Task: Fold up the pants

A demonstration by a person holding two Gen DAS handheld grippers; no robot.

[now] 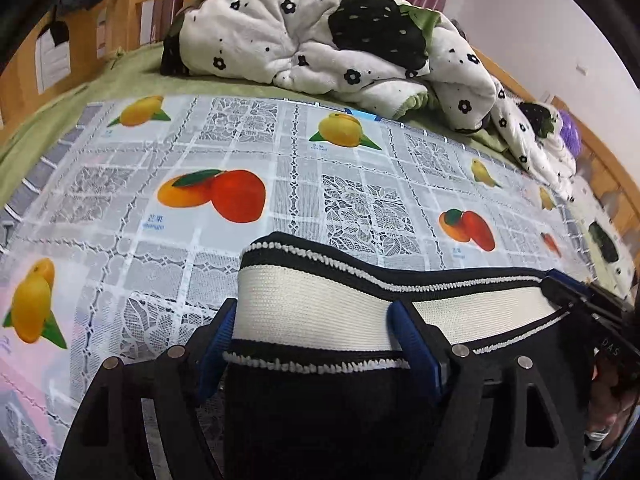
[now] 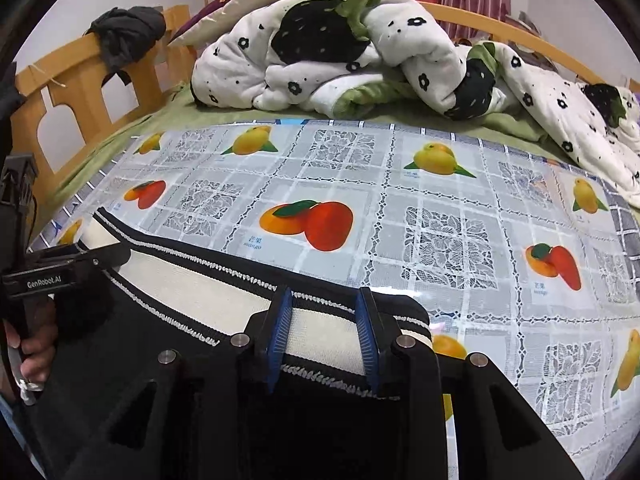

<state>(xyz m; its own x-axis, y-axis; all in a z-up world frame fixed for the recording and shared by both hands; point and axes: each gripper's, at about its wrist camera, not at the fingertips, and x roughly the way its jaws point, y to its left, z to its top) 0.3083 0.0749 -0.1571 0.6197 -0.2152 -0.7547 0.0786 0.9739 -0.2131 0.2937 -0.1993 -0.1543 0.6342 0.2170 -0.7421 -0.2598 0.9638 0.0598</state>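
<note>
Glossy plastic fruit-printed tablecloth (image 2: 400, 184) spread ahead of both grippers, with a rumpled white-and-black flowered quilt (image 2: 360, 52) well beyond. Black knit pants (image 1: 320, 420) directly under and between the fingers, cream ribbed waistband (image 1: 320, 304) lying across the near edge of the cloth. Left gripper (image 1: 312, 344) spread wide, blue pads either side of the waistband's left end, apparently not pressing. Right gripper (image 2: 326, 332) narrower, straddling the right end (contact with the pads hard to judge). Best done by closing both firmly on the band, keeping it taut and level, then carrying evenly so the edges meet without a twist.
</note>
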